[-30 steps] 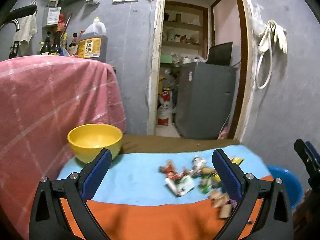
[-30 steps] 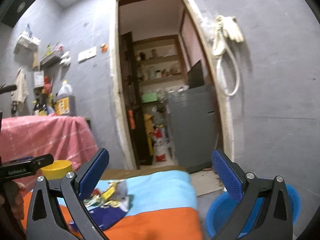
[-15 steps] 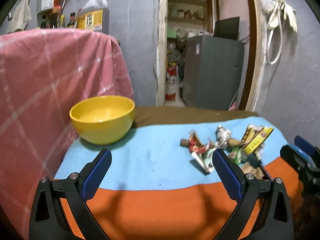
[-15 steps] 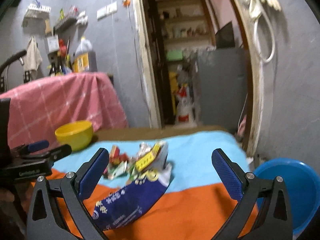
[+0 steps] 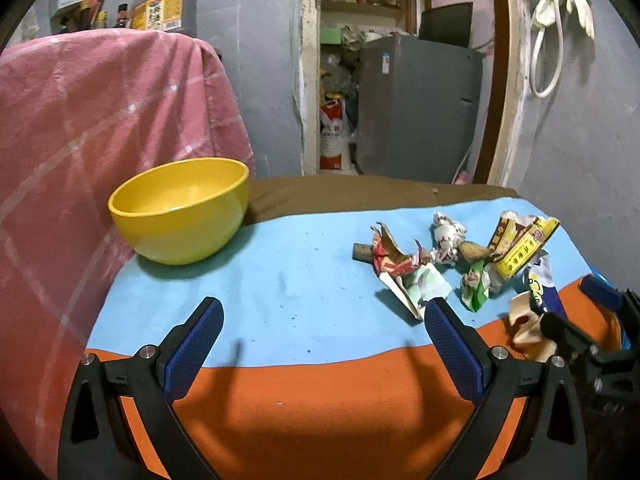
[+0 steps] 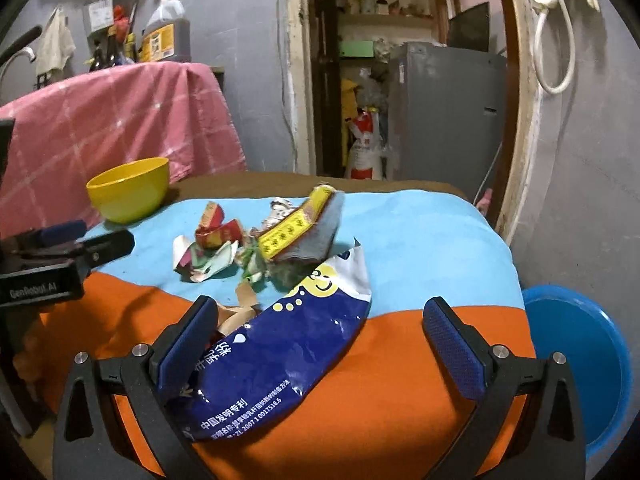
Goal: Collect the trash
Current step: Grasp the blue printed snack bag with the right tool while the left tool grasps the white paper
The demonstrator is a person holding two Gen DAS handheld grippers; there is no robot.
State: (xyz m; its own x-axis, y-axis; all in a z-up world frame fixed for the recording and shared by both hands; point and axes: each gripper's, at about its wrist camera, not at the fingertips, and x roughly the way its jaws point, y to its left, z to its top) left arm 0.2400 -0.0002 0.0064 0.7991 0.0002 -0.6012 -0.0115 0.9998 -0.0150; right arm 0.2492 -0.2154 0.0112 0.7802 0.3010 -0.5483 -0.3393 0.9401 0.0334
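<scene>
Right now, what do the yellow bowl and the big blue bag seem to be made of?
The yellow bowl looks like smooth plastic, possibly melamine: even colour, soft sheen on the rim. The blue bag looks like glossy printed plastic film: sharp creases, bright reflections, a torn upper edge.

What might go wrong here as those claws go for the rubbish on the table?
The right gripper is open over the blue bag, which lies flat and may slip. The wrappers are loosely heaped and could scatter, some towards the edge above the blue basin. The left gripper is open too.
</scene>
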